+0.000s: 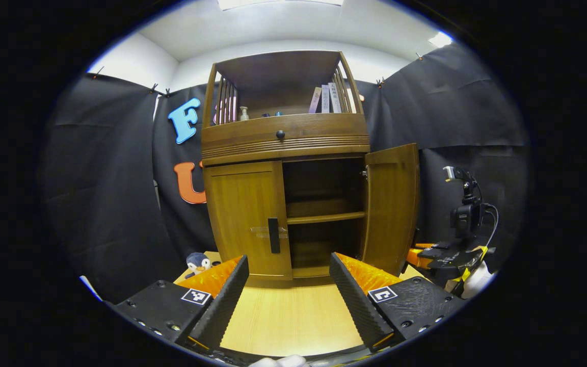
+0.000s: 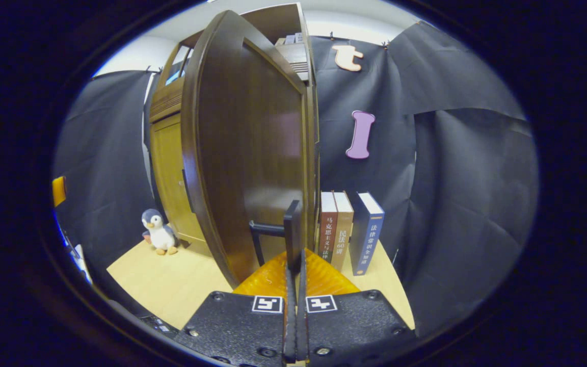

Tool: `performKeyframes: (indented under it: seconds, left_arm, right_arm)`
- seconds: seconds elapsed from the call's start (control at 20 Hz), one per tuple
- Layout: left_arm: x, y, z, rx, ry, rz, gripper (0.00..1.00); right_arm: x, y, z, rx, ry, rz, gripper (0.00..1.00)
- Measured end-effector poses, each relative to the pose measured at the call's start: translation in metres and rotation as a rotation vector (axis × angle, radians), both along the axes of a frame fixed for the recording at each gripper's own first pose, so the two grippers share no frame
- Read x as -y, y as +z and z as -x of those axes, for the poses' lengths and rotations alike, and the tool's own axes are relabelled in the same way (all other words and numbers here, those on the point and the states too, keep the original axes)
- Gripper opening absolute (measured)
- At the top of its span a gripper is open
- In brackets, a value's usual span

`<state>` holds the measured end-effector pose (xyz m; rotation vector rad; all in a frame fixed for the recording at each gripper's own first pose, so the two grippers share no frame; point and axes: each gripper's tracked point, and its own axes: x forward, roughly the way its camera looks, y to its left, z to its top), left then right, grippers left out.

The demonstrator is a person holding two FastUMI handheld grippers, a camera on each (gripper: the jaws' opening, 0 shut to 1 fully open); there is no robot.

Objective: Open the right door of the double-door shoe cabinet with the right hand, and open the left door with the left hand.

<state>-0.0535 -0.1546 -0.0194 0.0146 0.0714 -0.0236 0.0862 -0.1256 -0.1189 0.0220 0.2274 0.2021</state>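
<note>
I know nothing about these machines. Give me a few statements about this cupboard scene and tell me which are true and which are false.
1. The right door stands open. True.
2. The left door is open as well. False: it is shut.
3. The right tongs are closed on the right door's handle. True.
4. The left tongs grip the left door's handle. False: they are open, short of the cupboard.
5. A toy penguin sits on the floor beside the cupboard. True.
</note>
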Motion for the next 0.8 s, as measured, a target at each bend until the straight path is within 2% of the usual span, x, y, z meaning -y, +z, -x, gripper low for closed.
performKeyframes:
  seconds: [0.15,0.2,0.25,0.4,0.45,0.5,0.75,0.8]
  left_arm:
    - [0.019,0.002,0.008,-0.004,0.03,-0.001,0.96]
    - [0.023,0.002,0.01,-0.004,0.045,-0.005,1.0]
    - [0.026,0.003,0.012,-0.002,0.062,-0.007,0.96]
    - [0.034,0.0,0.016,-0.003,0.103,0.001,0.96]
    - [0.033,-0.002,0.016,-0.006,0.112,0.001,1.0]
    - [0.033,-0.004,0.017,-0.009,0.121,0.0,0.96]
    - [0.033,-0.004,0.019,-0.02,0.141,0.002,0.96]
    - [0.033,-0.004,0.019,-0.021,0.141,0.001,1.0]
  right_arm:
    - [0.016,0.0,-0.004,0.006,0.033,-0.006,0.04]
    - [0.022,0.0,-0.005,0.007,0.04,-0.009,0.04]
    - [0.028,0.0,-0.007,0.008,0.045,-0.011,0.04]
    - [0.04,0.002,-0.007,0.002,0.072,-0.027,0.04]
    - [0.041,0.003,-0.008,0.0,0.077,-0.036,0.03]
    - [0.043,0.002,-0.011,0.001,0.086,-0.037,0.03]
    - [0.047,0.002,-0.01,0.022,0.086,-0.028,0.03]
    - [0.047,-0.001,-0.012,0.023,0.079,-0.028,0.03]
